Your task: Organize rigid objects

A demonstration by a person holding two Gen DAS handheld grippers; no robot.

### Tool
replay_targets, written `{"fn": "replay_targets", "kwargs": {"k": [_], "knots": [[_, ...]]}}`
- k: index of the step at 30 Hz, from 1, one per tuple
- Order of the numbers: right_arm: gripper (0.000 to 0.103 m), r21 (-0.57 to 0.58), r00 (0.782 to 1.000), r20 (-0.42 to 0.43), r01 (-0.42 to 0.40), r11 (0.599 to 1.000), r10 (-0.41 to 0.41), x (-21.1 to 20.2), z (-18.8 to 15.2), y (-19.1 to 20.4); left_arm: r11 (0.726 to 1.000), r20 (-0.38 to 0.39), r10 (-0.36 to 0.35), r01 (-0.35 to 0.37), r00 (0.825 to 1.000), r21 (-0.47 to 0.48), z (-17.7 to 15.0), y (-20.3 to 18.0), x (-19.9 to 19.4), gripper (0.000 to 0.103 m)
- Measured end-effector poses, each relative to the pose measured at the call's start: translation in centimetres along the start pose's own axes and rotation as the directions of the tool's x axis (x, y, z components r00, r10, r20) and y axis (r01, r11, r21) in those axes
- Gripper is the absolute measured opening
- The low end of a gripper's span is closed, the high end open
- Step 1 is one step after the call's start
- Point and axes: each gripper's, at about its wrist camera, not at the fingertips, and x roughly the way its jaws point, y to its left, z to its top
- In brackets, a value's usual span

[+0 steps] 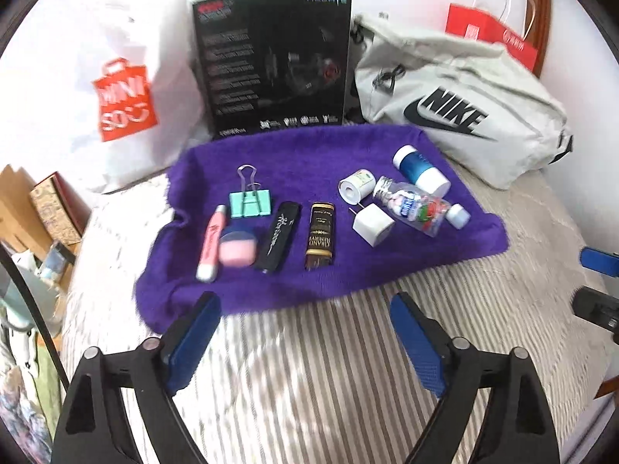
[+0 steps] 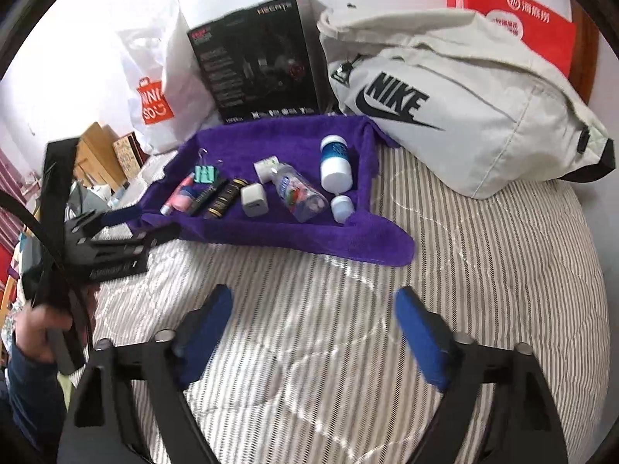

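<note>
Seen only from the right wrist: the left gripper (image 2: 116,216) from the side, reaching toward the near-left edge of the purple towel (image 2: 294,239), and a hand (image 2: 36,332) on its grip at the left edge. Seen only from the left wrist: blue pads of the right gripper (image 1: 597,263) at the right edge, and legible "GRAND RESERVE" on the brown tube (image 1: 320,236). Spread wide and empty in each own view: left gripper (image 1: 305,332), right gripper (image 2: 313,328), both over striped bedding (image 2: 483,270). Laid on the towel: pink tube (image 1: 211,241), mint binder clip (image 1: 249,201), black case (image 1: 278,236), white charger (image 1: 373,224), clear bottle (image 1: 414,207), blue-banded bottle (image 1: 419,170). Readable behind: "NIKE" on the grey bag (image 2: 483,123), "MINISO" on the white bag (image 1: 123,100).
</note>
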Motion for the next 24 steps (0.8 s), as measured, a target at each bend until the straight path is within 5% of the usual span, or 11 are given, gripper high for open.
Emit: {"fn": "replay_targets", "kwargs": {"k": [12,24], "knots": [[0.103,0.029,0.996,0.061,0.066,0.997,-0.068,-3.1,-2.6,4.3,0.993,0.162,-0.010,0.029,0.987,-0.114,-4.4,0.0,-9.8,0.103],[0.103,0.050,0.989,0.093,0.109,0.993,-0.113,-5.5,-6.6,4.5,0.987,0.183,0.015,0.015,0.983,-0.160,-8.5,0.2,-11.3,0.103]]}}
